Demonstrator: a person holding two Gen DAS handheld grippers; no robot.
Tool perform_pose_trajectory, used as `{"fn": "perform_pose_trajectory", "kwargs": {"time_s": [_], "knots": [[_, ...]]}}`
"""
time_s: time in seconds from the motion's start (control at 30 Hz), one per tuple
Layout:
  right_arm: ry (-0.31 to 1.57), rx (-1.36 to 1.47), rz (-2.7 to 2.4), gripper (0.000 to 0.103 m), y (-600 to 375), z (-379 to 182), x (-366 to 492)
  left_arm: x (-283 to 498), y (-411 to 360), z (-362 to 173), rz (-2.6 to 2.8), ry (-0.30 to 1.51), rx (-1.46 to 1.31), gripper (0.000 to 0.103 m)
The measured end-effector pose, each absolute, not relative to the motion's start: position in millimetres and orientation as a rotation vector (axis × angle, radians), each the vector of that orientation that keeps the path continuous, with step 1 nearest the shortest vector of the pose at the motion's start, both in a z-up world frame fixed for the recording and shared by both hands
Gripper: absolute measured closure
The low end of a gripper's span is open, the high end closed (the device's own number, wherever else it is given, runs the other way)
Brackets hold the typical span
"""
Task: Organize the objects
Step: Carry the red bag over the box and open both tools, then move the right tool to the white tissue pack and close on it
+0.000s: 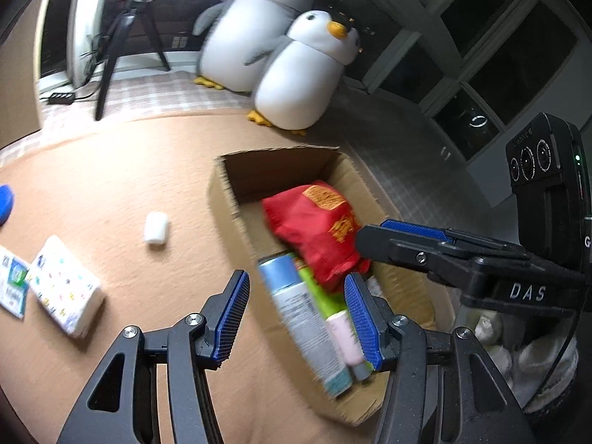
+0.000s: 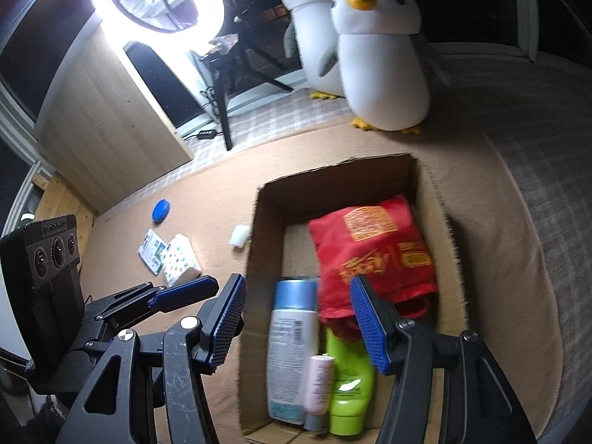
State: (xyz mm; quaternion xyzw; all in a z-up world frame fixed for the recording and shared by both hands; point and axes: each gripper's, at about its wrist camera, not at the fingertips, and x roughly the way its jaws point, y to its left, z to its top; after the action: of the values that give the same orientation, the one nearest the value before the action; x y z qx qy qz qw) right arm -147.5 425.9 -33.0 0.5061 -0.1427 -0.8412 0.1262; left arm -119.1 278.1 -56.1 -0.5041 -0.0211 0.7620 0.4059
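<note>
Hovering over the cardboard box (image 2: 425, 185), both tools were empty: the left gripper (image 1: 296, 314) and right gripper (image 2: 299, 322) each had jaws spread wide, apparently between placements. Box contents counted: one red bag (image 2: 373, 251), one blue-capped bottle (image 2: 292, 344), one green tube (image 2: 349, 381), one small pink bottle (image 2: 320, 384), laid side by side to fit. On the table (image 1: 148, 170) outside, still to be sorted: one tissue pack (image 1: 64, 285), one flat packet (image 2: 151, 249), one white roll (image 1: 157, 227), one blue disc (image 2: 161, 211), possibly a lid.
</note>
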Motion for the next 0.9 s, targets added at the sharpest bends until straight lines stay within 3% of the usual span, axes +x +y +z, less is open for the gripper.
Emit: {"fn": "perform_pose_trajectory", "kwargs": {"time_s": [0.47, 0.7, 0.9], "knots": [[-0.349, 1.458, -2.315, 0.048, 346, -38, -155, -124, 148, -77, 2.092, -0.153, -1.371, 0.045], [-0.288, 1.492, -2.219, 0.047, 299, -49, -168, -134, 105, -87, 2.139, -0.202, -1.42, 0.033], [-0.289, 1.559, -2.126, 0.047, 262, -67, -187, -147, 93, -95, 2.145, -0.234, -1.453, 0.033]]}}
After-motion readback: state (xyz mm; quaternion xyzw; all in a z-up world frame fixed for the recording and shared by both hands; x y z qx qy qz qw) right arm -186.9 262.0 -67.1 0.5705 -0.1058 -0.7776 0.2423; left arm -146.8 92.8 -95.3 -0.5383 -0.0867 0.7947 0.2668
